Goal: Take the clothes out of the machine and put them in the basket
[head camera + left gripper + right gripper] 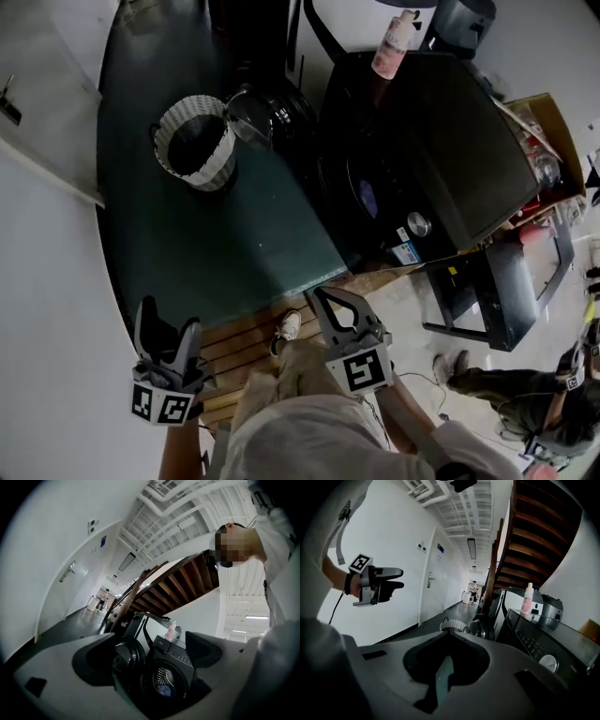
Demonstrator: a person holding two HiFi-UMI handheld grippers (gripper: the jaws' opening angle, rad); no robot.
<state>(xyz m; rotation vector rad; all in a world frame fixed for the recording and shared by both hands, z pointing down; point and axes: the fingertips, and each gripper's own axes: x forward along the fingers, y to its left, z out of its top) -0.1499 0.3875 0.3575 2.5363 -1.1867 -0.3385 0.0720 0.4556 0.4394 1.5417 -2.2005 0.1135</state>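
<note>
2 grey grippers (169, 319); black-white marker cubes (161, 403)

A: Standing on the dark green floor (234, 246)?
B: White woven basket (214, 161), upright, just beside the open door (249, 120) of the black washing machine (441, 159); wooden slats (239, 345) along the near edge

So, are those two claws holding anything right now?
No, nothing is held: the left gripper has its jaws apart and empty, and the right gripper has its jaws together with nothing between them.
</note>
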